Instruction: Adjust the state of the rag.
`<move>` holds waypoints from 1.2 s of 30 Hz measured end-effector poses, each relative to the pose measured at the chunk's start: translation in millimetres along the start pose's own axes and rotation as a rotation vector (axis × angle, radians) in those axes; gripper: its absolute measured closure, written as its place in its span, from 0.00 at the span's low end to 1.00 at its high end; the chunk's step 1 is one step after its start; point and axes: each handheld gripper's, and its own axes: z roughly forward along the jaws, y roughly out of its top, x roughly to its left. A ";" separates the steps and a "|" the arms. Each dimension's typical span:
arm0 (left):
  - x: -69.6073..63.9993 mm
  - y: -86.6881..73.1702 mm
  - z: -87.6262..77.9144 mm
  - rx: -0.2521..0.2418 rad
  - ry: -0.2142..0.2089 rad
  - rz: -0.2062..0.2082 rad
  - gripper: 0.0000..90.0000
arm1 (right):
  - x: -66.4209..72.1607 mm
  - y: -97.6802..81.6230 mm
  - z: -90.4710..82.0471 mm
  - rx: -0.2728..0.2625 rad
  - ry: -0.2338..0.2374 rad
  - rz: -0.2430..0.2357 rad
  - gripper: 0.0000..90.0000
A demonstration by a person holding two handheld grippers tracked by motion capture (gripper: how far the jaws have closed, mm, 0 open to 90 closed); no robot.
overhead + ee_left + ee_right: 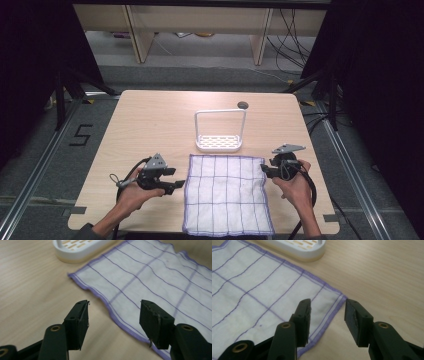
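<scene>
One checked cloth (pixel 227 194) lies flat at the near middle of the worktop (pixel 145 125), one white rack (pixel 220 131) just beyond it. Two tools flank it: left tool (pixel 176 179) and right tool (pixel 263 170), both spread, empty. Best pinch each far corner squarely on the hem.

White slotted rack (pixel 219 141) on the wooden table (pixel 150 130)

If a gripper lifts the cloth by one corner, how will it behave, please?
The cloth looks thin and lies flat with small ripples, so it will probably hang limp and fold, not stay flat. It seems light, so lifting should be easy. On the smooth table it may slide if pushed.
</scene>
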 end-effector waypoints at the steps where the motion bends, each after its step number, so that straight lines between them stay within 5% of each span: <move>1: 0.0 0.0 0.0 0.000 0.000 0.000 0.44 | 0.0 0.0 0.0 0.000 0.000 0.000 0.63; 4: 18.0 9.4 12.6 0.029 0.049 0.015 0.44 | -7.7 9.1 9.0 0.007 0.008 0.010 0.63; 9: 29.5 16.5 26.4 0.057 0.047 0.002 0.44 | -14.6 14.4 20.1 0.003 0.011 -0.010 0.63; 28: 38.4 35.7 55.4 0.058 0.037 -0.020 0.42 | -21.0 28.9 40.6 0.006 0.019 -0.011 0.59; 29: 37.2 36.1 57.4 0.040 0.029 -0.047 0.43 | -20.8 29.1 39.7 0.017 0.020 -0.001 0.59; 36: 41.9 38.1 62.2 0.063 0.037 -0.026 0.43 | -25.0 28.3 43.4 0.021 0.009 -0.003 0.59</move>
